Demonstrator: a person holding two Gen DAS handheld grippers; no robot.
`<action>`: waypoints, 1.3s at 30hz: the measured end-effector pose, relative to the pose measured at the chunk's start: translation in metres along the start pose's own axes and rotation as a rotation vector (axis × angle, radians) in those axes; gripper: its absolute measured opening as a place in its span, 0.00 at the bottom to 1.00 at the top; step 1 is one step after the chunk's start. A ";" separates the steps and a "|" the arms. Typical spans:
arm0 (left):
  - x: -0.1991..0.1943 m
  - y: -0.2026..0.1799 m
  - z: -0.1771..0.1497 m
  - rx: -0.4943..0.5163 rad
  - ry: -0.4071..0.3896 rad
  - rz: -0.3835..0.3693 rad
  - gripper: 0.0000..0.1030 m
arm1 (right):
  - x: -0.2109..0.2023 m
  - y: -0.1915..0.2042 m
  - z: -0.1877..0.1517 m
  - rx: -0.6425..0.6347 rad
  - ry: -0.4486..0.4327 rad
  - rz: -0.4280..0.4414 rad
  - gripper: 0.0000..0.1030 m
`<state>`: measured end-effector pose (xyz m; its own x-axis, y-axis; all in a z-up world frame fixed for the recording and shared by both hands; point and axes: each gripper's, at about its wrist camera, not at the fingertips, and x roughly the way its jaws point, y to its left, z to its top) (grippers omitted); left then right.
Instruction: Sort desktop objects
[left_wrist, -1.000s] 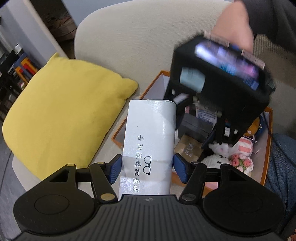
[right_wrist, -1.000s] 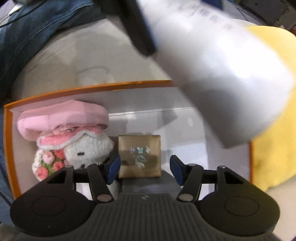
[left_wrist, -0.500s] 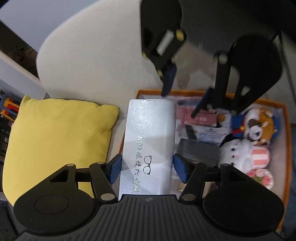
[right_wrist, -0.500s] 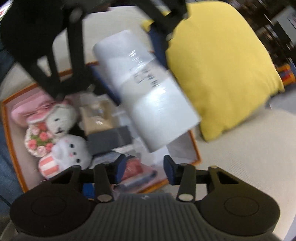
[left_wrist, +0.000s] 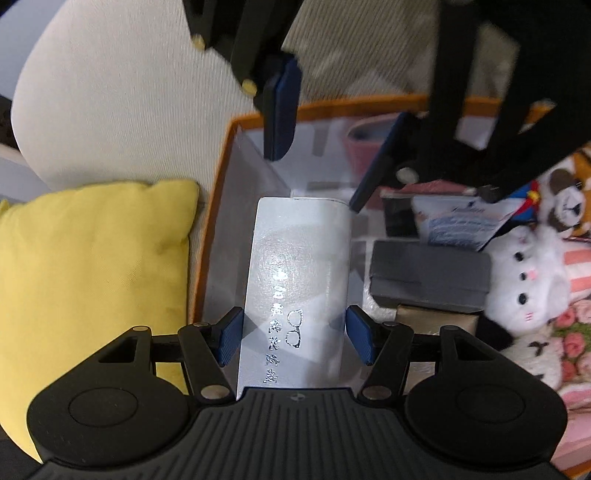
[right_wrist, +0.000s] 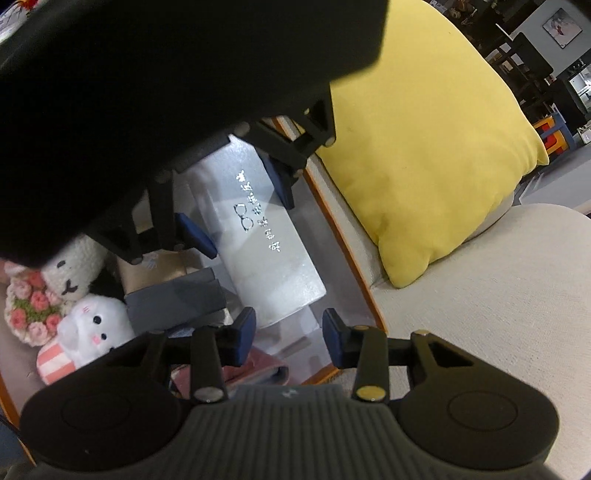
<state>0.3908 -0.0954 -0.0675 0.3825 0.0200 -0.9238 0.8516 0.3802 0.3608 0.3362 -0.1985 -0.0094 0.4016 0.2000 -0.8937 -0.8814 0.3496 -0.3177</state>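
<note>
My left gripper is shut on a white glasses case with silver lettering, its blue pads pressing on both long sides. The case hangs tilted down into the left part of an orange-rimmed box, beside the wall. In the right wrist view the same case points toward the camera, and the left gripper's dark body fills the upper left. My right gripper hovers just past the case's free end; its jaws are closing with nothing between them. From the left wrist the right gripper hangs over the box's far end.
The box holds a grey case, a tan box under it, a white plush cat, crocheted flower toys, a pink pouch and a packet. A yellow cushion lies on the beige sofa beside the box.
My left gripper has sunk with the case from above the box's rim down inside it. The right gripper has swung to the case's far end, its jaws narrower.
</note>
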 end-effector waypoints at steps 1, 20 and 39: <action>0.005 0.001 -0.002 -0.005 0.006 -0.007 0.68 | 0.002 0.001 0.000 -0.002 -0.001 0.003 0.40; 0.025 -0.011 -0.011 0.057 -0.008 -0.025 0.70 | 0.008 0.014 0.000 -0.043 0.033 0.011 0.40; -0.112 -0.025 -0.038 -0.152 -0.068 0.059 0.70 | -0.049 0.039 0.001 0.086 0.024 0.001 0.41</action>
<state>0.3128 -0.0724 0.0218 0.4583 -0.0143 -0.8887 0.7646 0.5162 0.3860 0.2821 -0.1941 0.0221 0.3934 0.1790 -0.9017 -0.8570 0.4266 -0.2892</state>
